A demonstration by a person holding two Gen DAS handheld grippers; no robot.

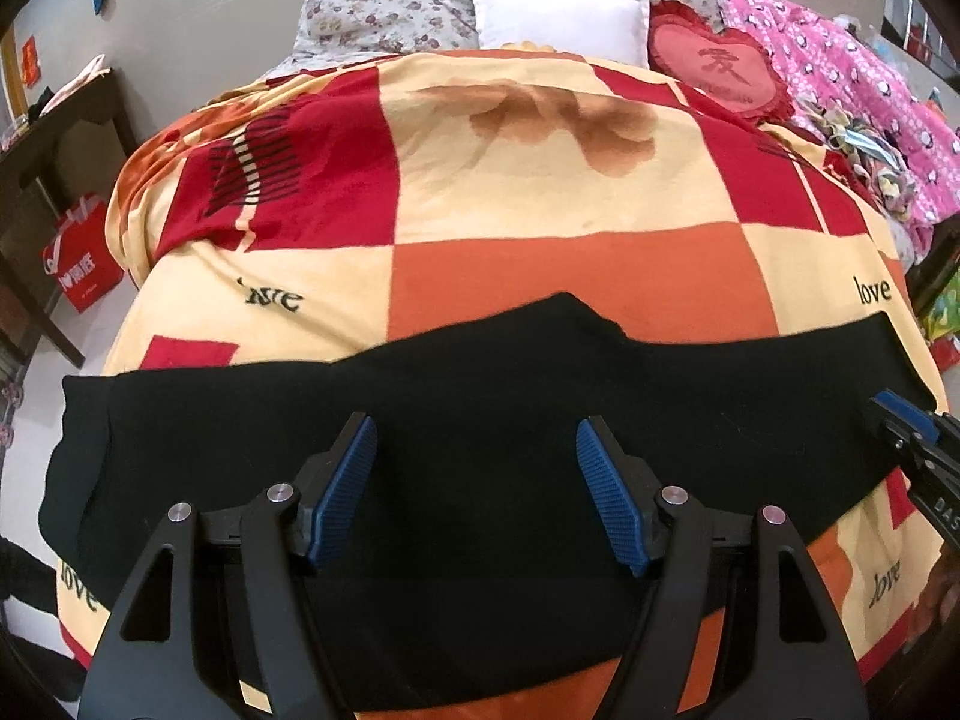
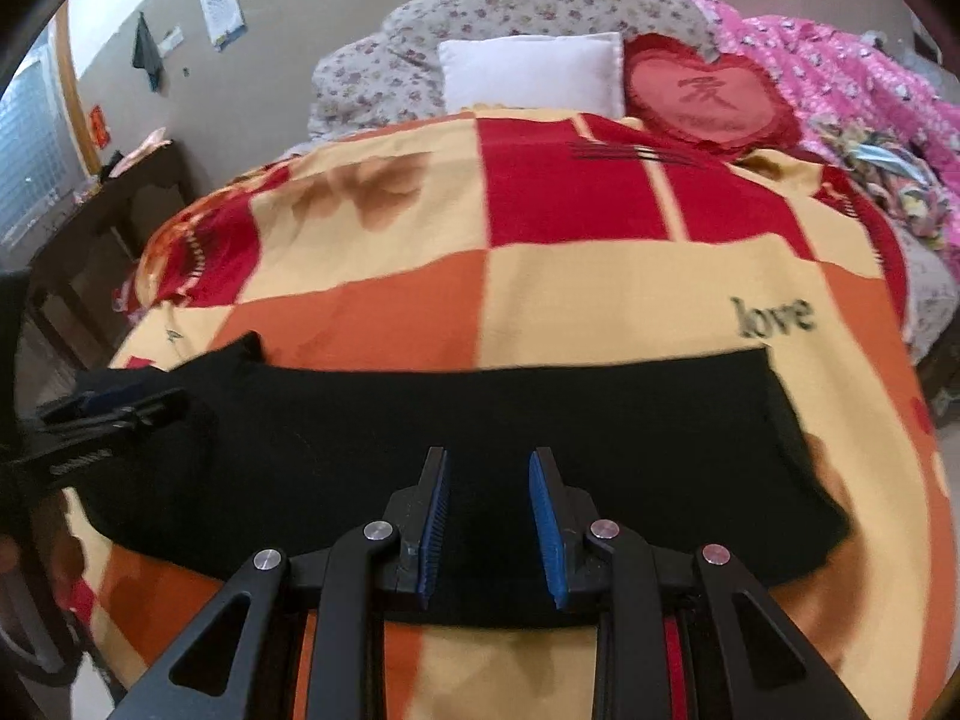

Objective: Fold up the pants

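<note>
Spread wide, my left gripper hangs empty over the long black fabric pants lying across the checked red-and-orange blanket. Narrowly parted, my right gripper holds nothing. Pinching blanket with trouser cloth would drag both, I reckon. Beyond: white pillow, red heart cushion, clear of me.

Even indoor light is filling both views, brightest on the window at nine o'clock in the right wrist view. Fisheye bending is curving everything toward dark rims. Motion blur is smearing the right wrist view, notably the blanket; the left wrist view is staying sharper.
</note>
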